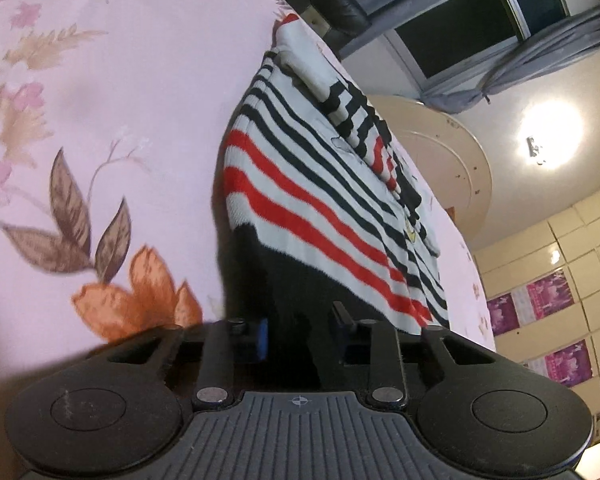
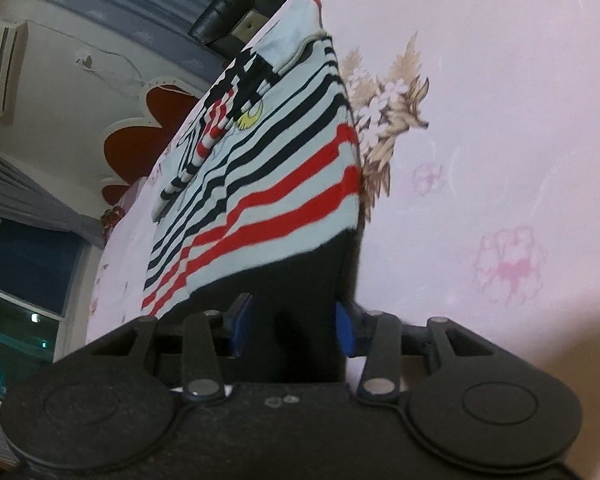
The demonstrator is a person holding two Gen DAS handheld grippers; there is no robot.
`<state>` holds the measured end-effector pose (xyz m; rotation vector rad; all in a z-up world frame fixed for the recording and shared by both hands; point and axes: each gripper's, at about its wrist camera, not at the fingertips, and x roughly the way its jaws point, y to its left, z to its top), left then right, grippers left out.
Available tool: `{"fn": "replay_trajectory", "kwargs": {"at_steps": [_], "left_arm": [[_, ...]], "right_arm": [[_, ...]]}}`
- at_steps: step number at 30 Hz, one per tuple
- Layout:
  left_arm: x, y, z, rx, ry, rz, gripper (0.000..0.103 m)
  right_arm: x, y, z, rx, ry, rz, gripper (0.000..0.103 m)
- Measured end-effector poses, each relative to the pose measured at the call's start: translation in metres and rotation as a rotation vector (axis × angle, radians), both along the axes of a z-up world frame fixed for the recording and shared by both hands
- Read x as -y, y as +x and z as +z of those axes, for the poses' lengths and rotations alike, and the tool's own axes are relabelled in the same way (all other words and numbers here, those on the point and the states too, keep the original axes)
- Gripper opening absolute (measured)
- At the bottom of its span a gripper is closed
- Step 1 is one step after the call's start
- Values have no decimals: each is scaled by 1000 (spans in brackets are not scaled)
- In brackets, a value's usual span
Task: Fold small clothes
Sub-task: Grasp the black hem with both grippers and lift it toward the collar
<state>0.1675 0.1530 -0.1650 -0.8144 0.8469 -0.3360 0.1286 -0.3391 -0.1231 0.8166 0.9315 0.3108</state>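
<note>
- One striped sweater [image 1: 320,184] lies flat on a pink flowered sheet [image 1: 120,100]; white with thin black stripes, wider red stripes lower down, and a solid black hem band nearest both cameras.
- Left tool [image 1: 300,336]: set narrow, the black hem running in between its two fingers; blue pad [image 1: 262,340] visible on the left finger. Hem looks pinched, but whether the pads actually press I can't tell.
- Left wrist view: sheet with an orange flower and brown leaves left of the sweater; the sweater runs away from the camera up and to the right, a sleeve folded over its far part, the pale collar end farthest off.
- Past the sweater on the right: a dark window [image 1: 480,28] with grey curtains, a ceiling lamp [image 1: 548,136], a tiled wall with purple posters [image 1: 548,296].
- Right tool [image 2: 292,328]: also narrow, blue pads on both fingers [image 2: 346,332], the black hem corner sitting between them; the grip looks closed on it, contact not clear.
- Right wrist view: an air conditioner [image 2: 4,68] on the wall far left, a red flower-shaped ceiling decoration [image 2: 148,140], a window low on the left.
- The sweater fills the middle here, a small yellow badge [image 2: 250,118] near the folded sleeve, and the pink sheet with beige and pink flowers to its right.
</note>
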Motion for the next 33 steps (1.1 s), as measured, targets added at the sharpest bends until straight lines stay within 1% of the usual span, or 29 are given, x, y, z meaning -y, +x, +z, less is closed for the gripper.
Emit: {"fn": "replay_trajectory", "kwargs": {"at_steps": [4,5,6,7,8,9,10,12,15,17,18,20,21,22,24,26,29,33], "left_arm": [[3,2,0,4,9,-5,31],[3,4,1,4,8,-5,31],[4,5,1,5,13,-4,29],[5,5,3,9,28,-3,20],[7,5,3,5,62,-1,8],[8,5,4,5,84,2,8],[7,2,6,16,85,13,8],[4,-6,16,63,98,31,8],[-1,-18,31,125,91,46,8],[-5,-23,35,147,97,56,7],[-7,-24,34,143,105,60,7],[-7,-18,24,92,145,58,7],[-5,-16,17,63,173,51,7],[-1,-13,9,46,183,50,7],[-2,-15,5,52,153,73,7],[-2,-17,6,57,156,78,7],[1,-18,7,65,184,78,7],[13,-20,23,104,274,72,7]], "right_arm": [[-4,-4,-3,-6,10,20,34],[-4,-3,-3,-9,14,17,30],[-5,-1,-4,-16,20,15,28],[-6,1,-5,-20,23,15,21],[-7,2,-5,-23,16,16,6],[-9,3,-4,-22,3,18,7],[-10,4,-1,-9,-16,13,7],[-9,2,6,26,-12,2,6],[-5,-3,25,103,-15,6,6],[-4,-7,36,153,-30,28,6],[-3,-8,38,162,-39,34,6],[-1,-7,35,155,-54,36,6],[0,-5,28,131,-67,36,6],[-1,-2,20,100,-84,37,6],[-4,3,4,33,-114,37,6],[-6,1,3,45,-106,34,6],[-7,0,7,61,-115,35,6],[-5,3,14,89,-118,28,6]]}}
